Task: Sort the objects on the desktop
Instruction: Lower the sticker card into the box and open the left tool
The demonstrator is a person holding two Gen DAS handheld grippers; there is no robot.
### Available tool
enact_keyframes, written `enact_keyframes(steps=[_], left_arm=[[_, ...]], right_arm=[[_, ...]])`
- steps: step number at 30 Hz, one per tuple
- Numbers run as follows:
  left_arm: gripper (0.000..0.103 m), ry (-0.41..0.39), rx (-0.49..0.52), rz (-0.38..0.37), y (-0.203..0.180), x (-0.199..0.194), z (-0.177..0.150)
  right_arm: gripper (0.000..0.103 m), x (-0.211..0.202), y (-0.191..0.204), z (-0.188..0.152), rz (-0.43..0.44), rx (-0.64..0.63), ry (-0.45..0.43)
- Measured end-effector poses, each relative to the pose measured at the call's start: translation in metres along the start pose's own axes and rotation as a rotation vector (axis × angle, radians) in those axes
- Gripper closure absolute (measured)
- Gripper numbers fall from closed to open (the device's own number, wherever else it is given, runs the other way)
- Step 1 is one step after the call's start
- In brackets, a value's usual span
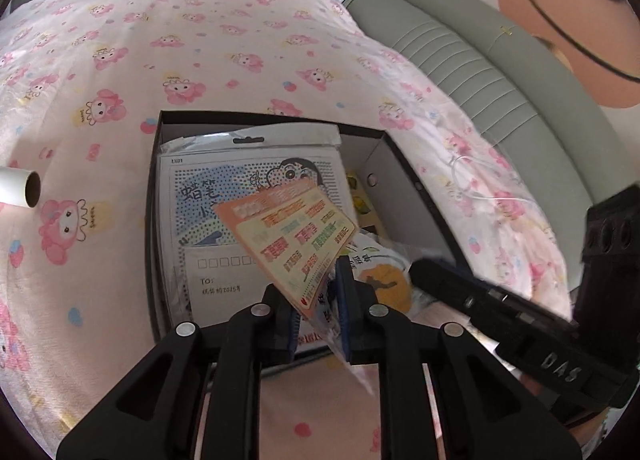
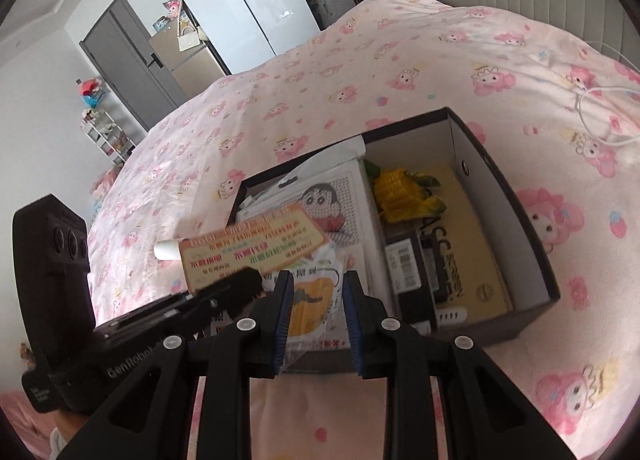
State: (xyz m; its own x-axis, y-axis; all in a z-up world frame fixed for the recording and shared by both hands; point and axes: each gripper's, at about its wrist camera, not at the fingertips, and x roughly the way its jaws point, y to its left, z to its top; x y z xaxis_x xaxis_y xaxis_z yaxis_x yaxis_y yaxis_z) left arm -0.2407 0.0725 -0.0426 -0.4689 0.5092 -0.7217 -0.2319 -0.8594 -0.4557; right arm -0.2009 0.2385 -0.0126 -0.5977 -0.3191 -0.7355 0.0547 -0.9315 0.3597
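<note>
A black cardboard box (image 1: 154, 195) lies open on the pink bed; it also shows in the right wrist view (image 2: 516, 195). My left gripper (image 1: 320, 300) is shut on an orange sticker card in a clear sleeve (image 1: 296, 232) and holds it tilted above the box's near end. The card also shows in the right wrist view (image 2: 248, 252). Under it lies a cartoon postcard pack (image 1: 224, 195) and a packet with an orange picture (image 2: 314, 300). My right gripper (image 2: 316, 308) is open and empty just above that packet.
In the box are a yellow knitted item (image 2: 400, 191), a yellow booklet (image 2: 476, 244) and a black barcode box (image 2: 408, 264). A white paper roll (image 1: 20, 189) lies on the bedspread left of the box. A white cable (image 2: 600, 115) and grey headboard (image 1: 480, 71) are at right.
</note>
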Motion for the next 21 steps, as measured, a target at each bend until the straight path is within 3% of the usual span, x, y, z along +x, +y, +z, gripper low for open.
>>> enact_keyframes(steps=[7,8,9,11,21], left_arm=[[0.08,0.043,-0.016,0.11,0.01,0.036,0.018],[0.073,0.043,-0.013,0.125,0.01,0.037,0.018],[0.066,0.032,-0.011,0.137,0.011,0.034,0.016],[0.063,0.011,-0.006,0.162,0.011,0.028,0.013],[0.064,-0.092,0.059,0.273,0.007,0.003,-0.002]], right_arm=[[0.081,0.041,-0.011,0.01,-0.038,-0.026,0.059],[0.081,0.043,-0.013,0.009,-0.043,-0.018,0.059],[0.081,0.044,-0.015,0.008,-0.047,-0.009,0.06],[0.081,0.039,-0.018,0.006,-0.044,0.003,0.041],[0.081,0.032,-0.008,0.001,-0.005,-0.026,0.035]])
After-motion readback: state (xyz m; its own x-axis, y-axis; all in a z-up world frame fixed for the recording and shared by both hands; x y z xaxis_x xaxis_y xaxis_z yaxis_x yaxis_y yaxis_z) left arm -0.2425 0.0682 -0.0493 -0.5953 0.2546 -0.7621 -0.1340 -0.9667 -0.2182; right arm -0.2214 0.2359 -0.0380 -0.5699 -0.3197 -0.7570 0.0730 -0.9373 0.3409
